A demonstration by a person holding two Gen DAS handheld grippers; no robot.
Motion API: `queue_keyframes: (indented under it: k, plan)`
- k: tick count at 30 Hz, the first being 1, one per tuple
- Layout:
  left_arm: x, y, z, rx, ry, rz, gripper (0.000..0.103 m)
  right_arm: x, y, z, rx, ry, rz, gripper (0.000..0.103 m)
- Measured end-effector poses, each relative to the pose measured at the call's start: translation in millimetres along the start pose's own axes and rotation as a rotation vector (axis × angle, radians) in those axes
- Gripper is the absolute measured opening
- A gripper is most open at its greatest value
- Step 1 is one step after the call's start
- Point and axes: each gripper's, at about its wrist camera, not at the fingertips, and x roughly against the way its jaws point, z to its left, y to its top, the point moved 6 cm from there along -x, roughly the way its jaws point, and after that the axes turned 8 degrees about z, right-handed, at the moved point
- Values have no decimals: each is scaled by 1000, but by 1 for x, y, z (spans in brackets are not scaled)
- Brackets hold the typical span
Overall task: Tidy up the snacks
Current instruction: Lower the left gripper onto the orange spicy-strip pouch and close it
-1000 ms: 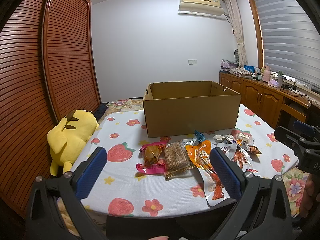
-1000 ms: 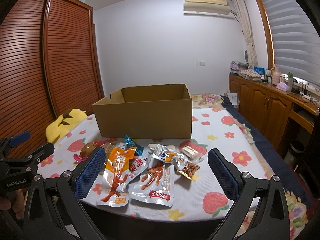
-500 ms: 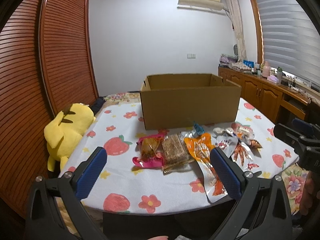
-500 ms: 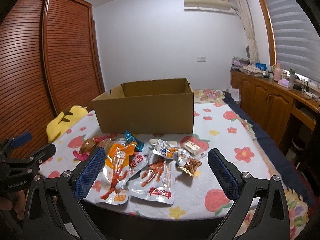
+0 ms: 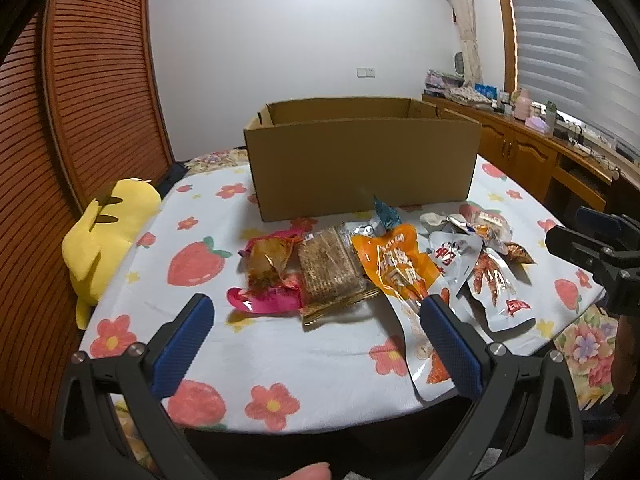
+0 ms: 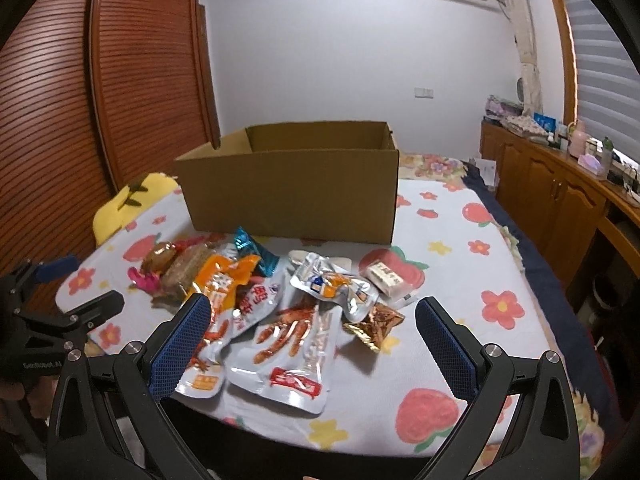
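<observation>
Both views sit closer to the table (image 5: 320,344) than a second ago, snacks larger in frame. Cardboard box (image 5: 360,164) stands open at the far side, unmoved. Snack pile (image 6: 280,300) lies loose just in front of it, same layout. Left gripper (image 5: 316,312) hangs spread wide over the near edge, nothing held. Right gripper (image 6: 312,312) likewise released, empty, over the silver packets (image 6: 292,344).
</observation>
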Motion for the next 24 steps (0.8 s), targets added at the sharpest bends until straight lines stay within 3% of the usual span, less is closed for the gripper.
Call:
queue_keyframes:
  k: [9,18,24]
  plan:
    - [-26,3,-8,-24,-78,79,103,-17,-2,-24,-3,32,79,100]
    - [-44,12,-25,-55,-143,128,103,-42,-4,-43,-4,79,175,86]
    - [-58,19,-34,-20,-234,181,101,-62,-3,-51,-18,110,240,79]
